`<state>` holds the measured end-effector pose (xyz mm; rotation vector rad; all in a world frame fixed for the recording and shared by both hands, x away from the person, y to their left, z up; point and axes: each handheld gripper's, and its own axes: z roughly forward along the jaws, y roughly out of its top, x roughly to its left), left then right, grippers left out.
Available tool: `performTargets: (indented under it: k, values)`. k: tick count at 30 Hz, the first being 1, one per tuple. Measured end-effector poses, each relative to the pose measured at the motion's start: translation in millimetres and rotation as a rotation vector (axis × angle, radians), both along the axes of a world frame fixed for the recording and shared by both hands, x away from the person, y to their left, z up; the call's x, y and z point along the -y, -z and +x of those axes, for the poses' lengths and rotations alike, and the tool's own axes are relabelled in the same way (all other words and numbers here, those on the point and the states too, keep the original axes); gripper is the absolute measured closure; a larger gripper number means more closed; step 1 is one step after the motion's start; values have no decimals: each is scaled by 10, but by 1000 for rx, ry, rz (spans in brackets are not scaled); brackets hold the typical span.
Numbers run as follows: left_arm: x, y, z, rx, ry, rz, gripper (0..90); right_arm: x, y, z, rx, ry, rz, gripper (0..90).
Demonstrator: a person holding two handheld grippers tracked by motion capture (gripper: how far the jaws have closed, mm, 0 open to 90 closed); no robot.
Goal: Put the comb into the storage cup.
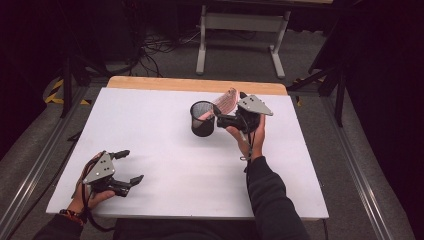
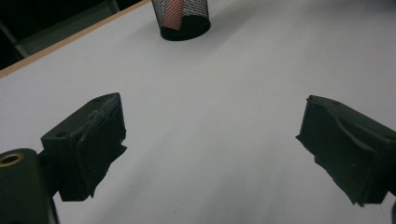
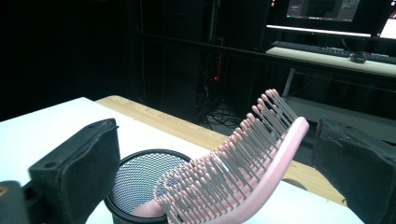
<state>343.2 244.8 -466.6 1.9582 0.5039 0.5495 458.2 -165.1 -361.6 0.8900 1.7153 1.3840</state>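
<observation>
Leaning between open right tongs [image 3: 215,154]: hairbrush [image 3: 233,177]

Table [image 1: 165,150]: bare white surface from the near edge to the far edge across its left and middle. Obstacles: black mesh cup [image 1: 202,119] right of centre toward the far edge, pink hairbrush [image 1: 223,104] leaning out of it rightward.

High view looks down; gripper views sit low (sharing mesh cup [image 1: 202,119]).
</observation>
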Motion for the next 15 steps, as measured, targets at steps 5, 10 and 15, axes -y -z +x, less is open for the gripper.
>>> performTargets:
  k: [5, 10, 15]
  values:
    - [0, -1, -1, 1, -1, 0, 80, -12, -22, -30, 9, 4, -17, 13]
    - [1, 0, -2, 0, 1, 0, 80, -27, -46, -80, 27, 15, -45, 16]
    - [2, 1, 2, -1, 2, 3, 80, -10, -56, -121, 40, 25, -48, 31]
